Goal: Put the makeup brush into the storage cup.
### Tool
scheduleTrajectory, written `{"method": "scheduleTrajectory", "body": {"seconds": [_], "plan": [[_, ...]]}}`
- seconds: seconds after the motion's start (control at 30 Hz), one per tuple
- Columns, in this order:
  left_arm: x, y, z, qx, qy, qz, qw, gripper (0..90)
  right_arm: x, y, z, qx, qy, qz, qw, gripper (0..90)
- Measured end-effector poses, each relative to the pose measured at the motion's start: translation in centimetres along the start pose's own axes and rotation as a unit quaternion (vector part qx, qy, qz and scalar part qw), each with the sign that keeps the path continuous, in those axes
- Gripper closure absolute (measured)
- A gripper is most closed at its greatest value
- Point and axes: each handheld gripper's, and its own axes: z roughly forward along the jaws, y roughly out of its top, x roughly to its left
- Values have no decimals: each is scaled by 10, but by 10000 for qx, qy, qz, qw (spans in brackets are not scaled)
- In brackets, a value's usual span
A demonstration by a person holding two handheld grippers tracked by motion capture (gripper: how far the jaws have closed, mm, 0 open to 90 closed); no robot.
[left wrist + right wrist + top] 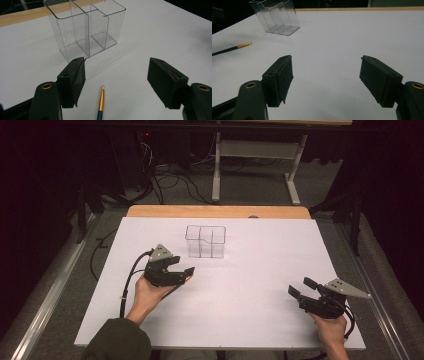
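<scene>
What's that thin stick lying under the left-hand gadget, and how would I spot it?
Start at the white table and find the clear plastic box with dividers. Just in front of it, between the open jaws of the left gripper, lies a pencil. It is dark and slim with a gold band near its pale tip.

Bench layout
Clear plastic three-compartment holder [205, 241] stands on the white-topped bench [260, 270]; gold-ferruled dark pencil [100, 105] lies before it, left.

You have a white table [260, 285]. A clear organizer [205, 241] stands on it toward the far edge. Near the organizer, on your side, a pencil [101, 105] lies flat, tip toward it.
</scene>
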Motion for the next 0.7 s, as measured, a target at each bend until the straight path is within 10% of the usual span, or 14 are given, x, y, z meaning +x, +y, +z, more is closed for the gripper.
{"method": "scheduleTrajectory", "body": {"seconds": [0.7], "plan": [[-7, 15, 5, 900, 31, 340, 9954, 398, 0, 0, 1, 14, -3, 5, 10000, 286]]}}
